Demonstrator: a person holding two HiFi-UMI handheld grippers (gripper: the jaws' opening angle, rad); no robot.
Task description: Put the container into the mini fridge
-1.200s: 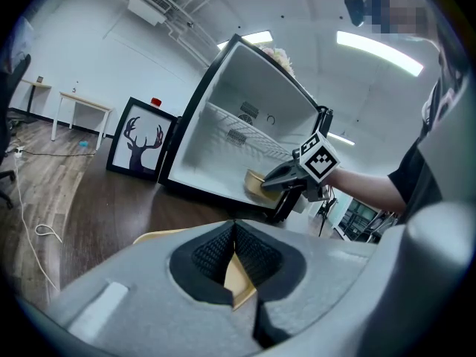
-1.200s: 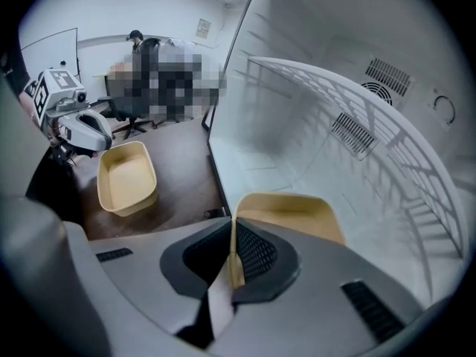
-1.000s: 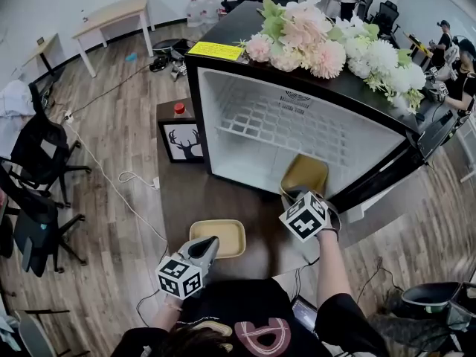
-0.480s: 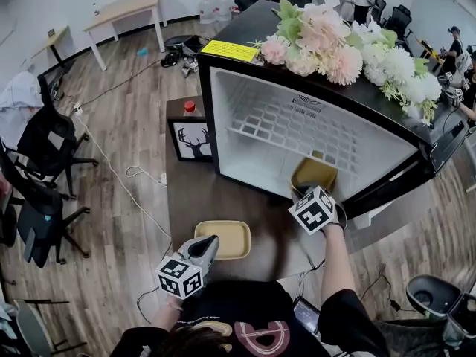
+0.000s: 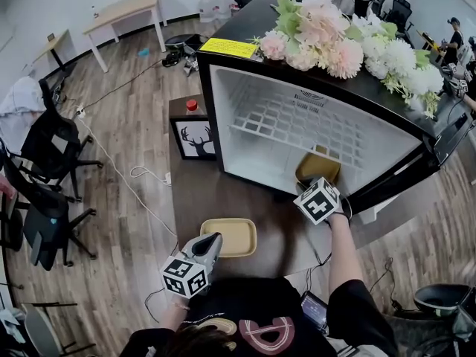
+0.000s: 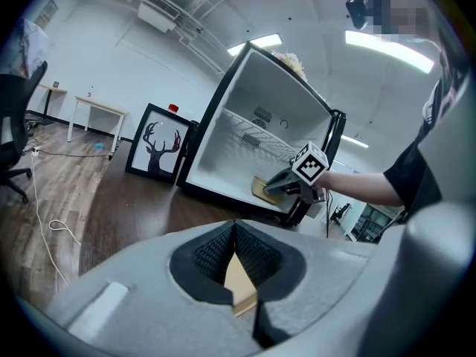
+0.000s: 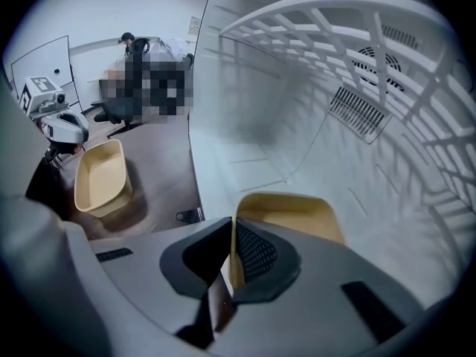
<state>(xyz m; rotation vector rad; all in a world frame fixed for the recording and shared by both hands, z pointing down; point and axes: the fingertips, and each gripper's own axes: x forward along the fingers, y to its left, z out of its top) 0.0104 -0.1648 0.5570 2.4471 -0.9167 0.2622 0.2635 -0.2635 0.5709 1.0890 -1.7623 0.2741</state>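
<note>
The black mini fridge (image 5: pixel 236 117) stands open on the dark table (image 5: pixel 201 199); its white inside is also in the right gripper view (image 7: pixel 312 88). My right gripper (image 5: pixel 315 187) is shut on the rim of a yellow container (image 5: pixel 318 168), which is low over the fridge floor at the right. In the right gripper view the jaws (image 7: pixel 232 262) pinch that container's near wall (image 7: pixel 290 214). My left gripper (image 5: pixel 210 242) is shut on the edge of a second yellow container (image 5: pixel 230 236) on the table in front. In the left gripper view only a sliver of this rim (image 6: pixel 239 285) shows between the pads.
A wire shelf (image 5: pixel 297 125) spans the fridge above the container. Artificial flowers (image 5: pixel 342 36) lie on the fridge top. A framed deer picture (image 5: pixel 195 138) and a red-capped bottle (image 5: pixel 192 105) stand left of the fridge. Office chairs (image 5: pixel 52 155) are on the floor at left.
My right gripper has carried its yellow container forward, from the fridge's front edge to deeper inside. The left gripper and its container have stayed in place.
</note>
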